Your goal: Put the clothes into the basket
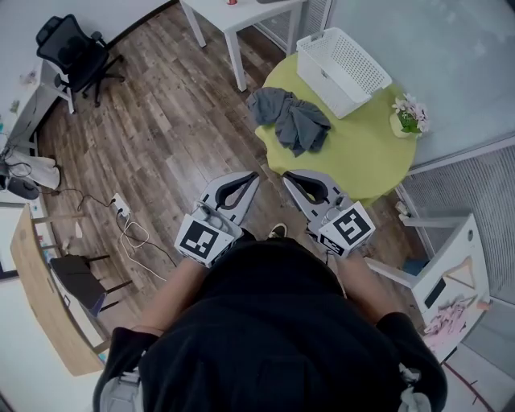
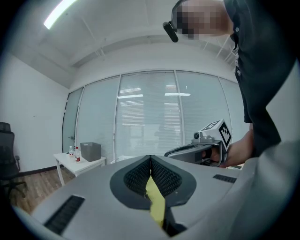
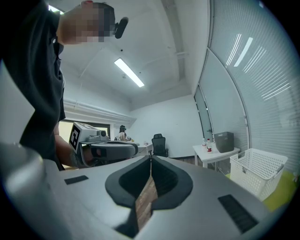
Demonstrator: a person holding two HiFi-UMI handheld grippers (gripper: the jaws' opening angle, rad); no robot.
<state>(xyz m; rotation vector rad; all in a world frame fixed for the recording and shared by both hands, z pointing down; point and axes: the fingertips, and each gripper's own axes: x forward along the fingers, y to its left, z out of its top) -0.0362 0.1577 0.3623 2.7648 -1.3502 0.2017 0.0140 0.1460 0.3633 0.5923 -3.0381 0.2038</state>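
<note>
Two grippers are held low in front of a person in a black shirt, seen from above. The left gripper (image 1: 251, 179) and the right gripper (image 1: 288, 177) sit side by side, tips pointing toward a round yellow-green table (image 1: 366, 153). Each gripper's own view shows its ridged pads pressed together along their length, with nothing held between them. Only a sliver of table or wood floor (image 1: 173, 133) shows through the gap below.

A heap of grey clothes (image 1: 291, 119) lies on the table, at the edge farthest to the left in the head view. It sits well ahead of both grippers, and neither touches it. It looks to be more than one piece, crumpled and folded over itself. Just beside it, farther back on the table, stands a white perforated basket (image 1: 320, 79). The basket is open at the top and appears empty.

The cloth is probably soft, light and limp, so it would sag and trail rather than lift as one shape. A pinch on a raised fold near the top of the heap seems the surest hold, perhaps one gripper at each end to keep loose parts from dragging.

The clothes sit right at the table's rim, so a sideways nudge could slide them off. The tabletop between the person and the heap is bare, which gives room to approach. A small flower pot (image 1: 408, 115) stands at the far right rim, near the basket's corner. A white table (image 1: 240, 20) has a leg close to the round table.
</note>
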